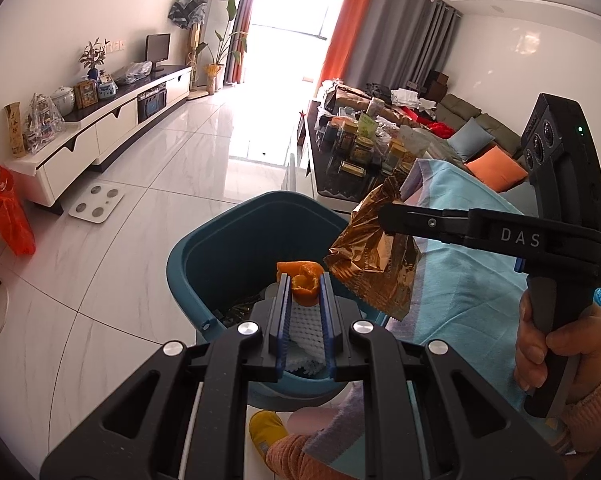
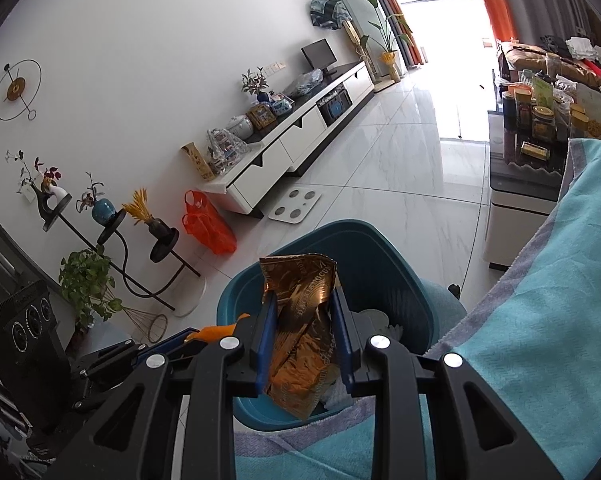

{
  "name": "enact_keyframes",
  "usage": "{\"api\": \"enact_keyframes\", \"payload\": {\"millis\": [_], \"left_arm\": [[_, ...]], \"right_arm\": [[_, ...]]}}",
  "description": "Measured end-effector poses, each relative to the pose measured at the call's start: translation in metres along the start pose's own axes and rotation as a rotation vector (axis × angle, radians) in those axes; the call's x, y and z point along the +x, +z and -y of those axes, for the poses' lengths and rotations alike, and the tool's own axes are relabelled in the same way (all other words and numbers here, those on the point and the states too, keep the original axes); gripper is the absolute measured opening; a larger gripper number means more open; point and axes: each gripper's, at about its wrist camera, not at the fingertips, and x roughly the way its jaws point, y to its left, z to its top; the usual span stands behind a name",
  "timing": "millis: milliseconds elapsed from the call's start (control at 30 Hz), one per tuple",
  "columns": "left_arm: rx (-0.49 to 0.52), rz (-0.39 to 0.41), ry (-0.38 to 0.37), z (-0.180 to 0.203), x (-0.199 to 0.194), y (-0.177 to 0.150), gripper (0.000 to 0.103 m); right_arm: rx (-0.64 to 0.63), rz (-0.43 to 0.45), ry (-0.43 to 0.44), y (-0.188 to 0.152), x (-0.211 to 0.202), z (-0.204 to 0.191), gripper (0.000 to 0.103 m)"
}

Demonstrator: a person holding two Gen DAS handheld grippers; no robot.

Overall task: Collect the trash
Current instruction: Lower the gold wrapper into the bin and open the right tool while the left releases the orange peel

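Peel sits clenched in my left tool at lower centre; my right tool grips a wrapper above the bin, blanket crowding right.

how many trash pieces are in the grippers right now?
2. Orange peel in the left gripper; gold wrapper in the right gripper. Both over the teal bin.

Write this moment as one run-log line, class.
left claw: shut on orange peel | right claw: shut on gold wrapper | both over teal bin | nothing dropped yet
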Motion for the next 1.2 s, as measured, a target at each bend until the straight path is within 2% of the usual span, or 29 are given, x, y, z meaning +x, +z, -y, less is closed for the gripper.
{"api": "enact_keyframes", "payload": {"millis": [400,733,867,967,1100,1200], "left_arm": [[-0.015,-0.023,0.015,0.001,0.018,-0.001,0.014],[-0.038,-0.060,0.021,-0.003,0.041,-0.001,0.014],[-0.041,-0.065,0.022,-0.004,0.047,-0.001,0.016],[-0.043,-0.068,0.026,-0.003,0.051,-0.001,0.016],[-0.045,-0.062,0.029,-0.003,0.053,-0.001,0.022],[-0.052,-0.050,0.035,-0.005,0.051,-0.001,0.030]], "right_arm": [[0.025,-0.034,-0.025,0.001,0.014,0.001,0.028],[0.030,-0.057,-0.048,-0.001,0.021,0.000,0.035],[0.026,-0.059,-0.054,0.001,0.022,-0.001,0.042],[0.028,-0.060,-0.056,0.001,0.023,0.000,0.044],[0.029,-0.053,-0.057,0.000,0.021,0.001,0.044],[0.033,-0.047,-0.059,-0.001,0.020,0.003,0.050]]}}
